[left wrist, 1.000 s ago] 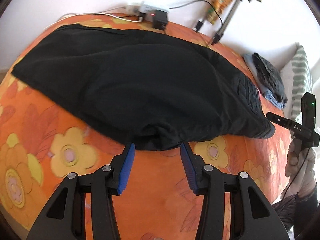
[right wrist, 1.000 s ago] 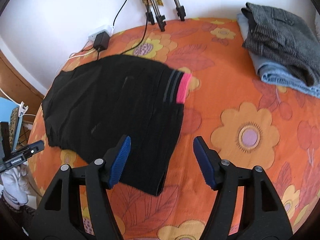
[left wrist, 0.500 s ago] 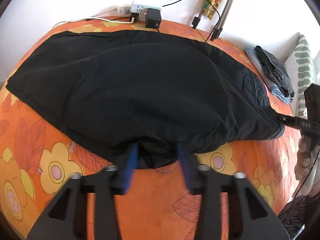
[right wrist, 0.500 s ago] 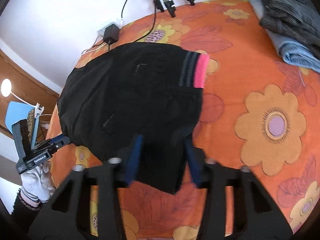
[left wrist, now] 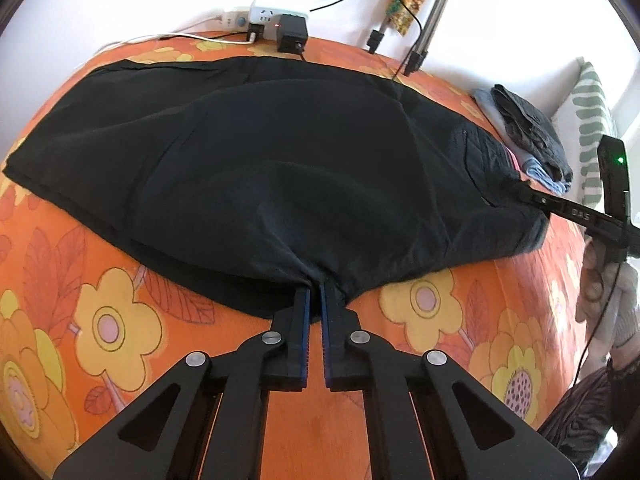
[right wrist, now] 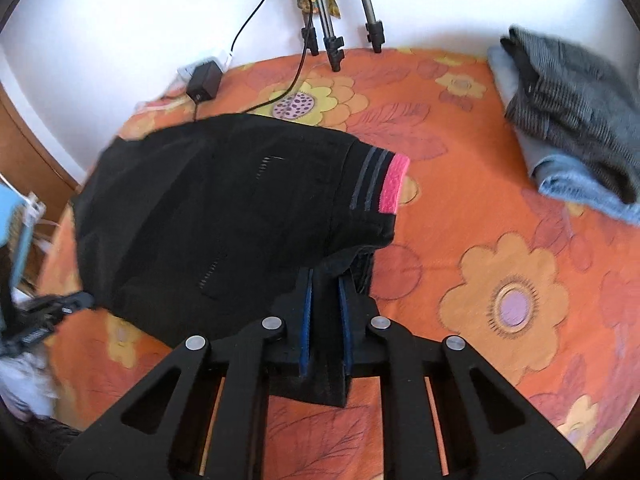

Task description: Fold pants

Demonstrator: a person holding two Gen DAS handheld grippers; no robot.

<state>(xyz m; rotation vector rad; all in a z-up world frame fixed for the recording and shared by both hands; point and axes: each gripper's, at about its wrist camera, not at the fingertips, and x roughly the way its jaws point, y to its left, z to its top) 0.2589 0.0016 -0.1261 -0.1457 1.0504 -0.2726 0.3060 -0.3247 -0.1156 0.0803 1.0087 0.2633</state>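
Where views differ, each is noted.
Pants: black pants (left wrist: 280,168) spread on the orange floral bedspread (left wrist: 120,320); far leg ends hidden from the right wrist.
Left gripper (left wrist: 315,292): jaws pinched onto the near pants edge.
Right gripper (right wrist: 325,280): jaws clamped on fabric beside the pink waistband (right wrist: 394,188), which only this view shows.
Folded clothes (right wrist: 568,112): well apart from the pants, cut off, blurred.

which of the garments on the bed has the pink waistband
The black pants spread across the orange bedspread, clamped by both the left gripper and right gripper. The folded grey and blue garments stacked at the far edge show no pink.
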